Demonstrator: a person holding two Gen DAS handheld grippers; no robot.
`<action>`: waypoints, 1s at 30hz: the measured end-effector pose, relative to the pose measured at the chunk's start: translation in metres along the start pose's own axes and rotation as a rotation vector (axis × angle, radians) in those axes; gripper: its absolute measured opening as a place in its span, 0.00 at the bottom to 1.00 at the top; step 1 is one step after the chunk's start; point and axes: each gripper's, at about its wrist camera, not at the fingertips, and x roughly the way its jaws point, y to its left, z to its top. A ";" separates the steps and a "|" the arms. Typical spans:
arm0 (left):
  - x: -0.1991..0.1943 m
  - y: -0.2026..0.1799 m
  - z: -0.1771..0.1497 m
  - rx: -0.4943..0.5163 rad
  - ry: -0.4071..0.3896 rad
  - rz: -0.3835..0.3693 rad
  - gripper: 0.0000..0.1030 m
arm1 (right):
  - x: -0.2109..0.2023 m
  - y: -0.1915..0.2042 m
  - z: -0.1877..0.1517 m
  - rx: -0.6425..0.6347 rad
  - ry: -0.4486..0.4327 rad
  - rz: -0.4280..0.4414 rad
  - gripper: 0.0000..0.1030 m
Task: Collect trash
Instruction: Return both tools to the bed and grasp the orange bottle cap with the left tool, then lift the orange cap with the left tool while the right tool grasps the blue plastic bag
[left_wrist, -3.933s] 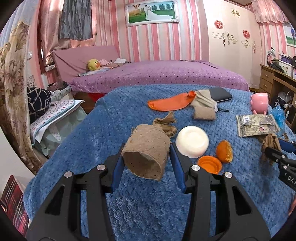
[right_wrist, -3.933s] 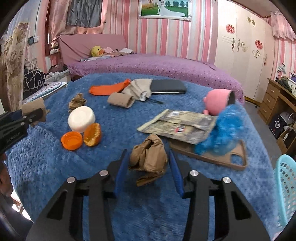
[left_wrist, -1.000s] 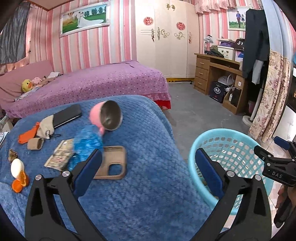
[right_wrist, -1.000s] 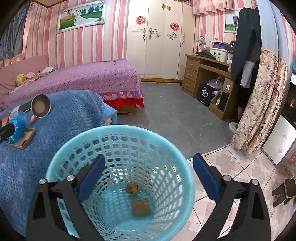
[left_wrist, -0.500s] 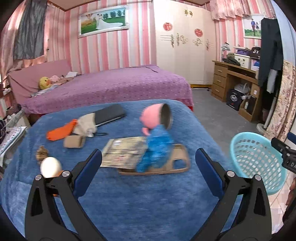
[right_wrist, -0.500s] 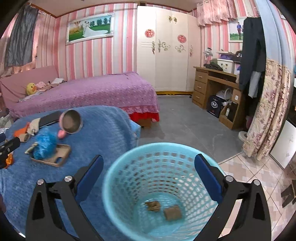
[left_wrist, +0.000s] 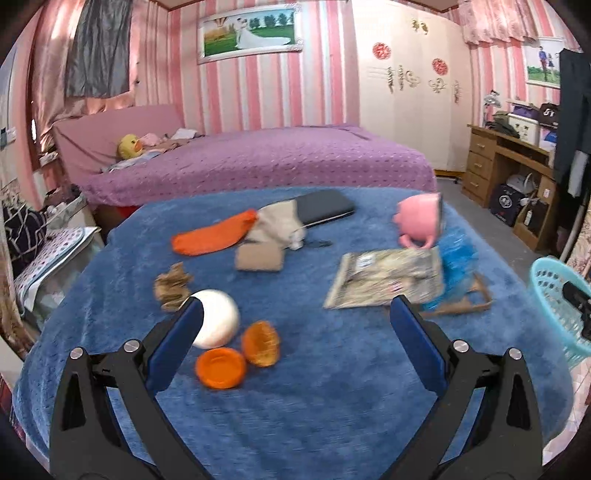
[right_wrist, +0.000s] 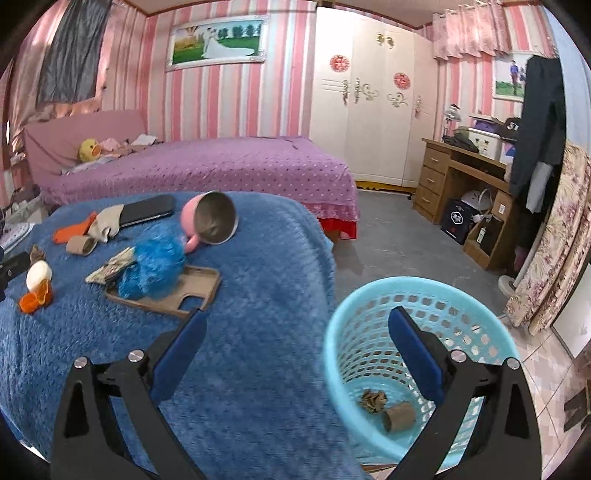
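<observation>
risk: both grippers, left (left_wrist: 295, 317) and right (right_wrist: 295, 328), have fingers wide apart and empty; crumpled paper (left_wrist: 171, 286) and tube (left_wrist: 259, 257) lie on the blanket near the bowl (left_wrist: 218, 323), easily knocked; basket (right_wrist: 421, 369) holds two scraps.

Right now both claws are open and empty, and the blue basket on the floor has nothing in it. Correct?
Not quite. The basket already holds a crumpled paper scrap and a cardboard roll, as the right wrist view shows. Left claw and right claw are indeed open and empty.
</observation>
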 end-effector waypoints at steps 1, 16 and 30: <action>0.004 0.008 -0.005 0.003 0.009 0.015 0.95 | 0.001 0.006 -0.001 -0.010 0.004 0.003 0.94; 0.052 0.071 -0.045 -0.091 0.200 -0.045 0.64 | 0.031 0.045 -0.021 -0.063 0.090 0.034 0.94; 0.040 0.062 -0.040 -0.042 0.158 -0.035 0.38 | 0.041 0.069 0.000 -0.117 0.072 0.077 0.94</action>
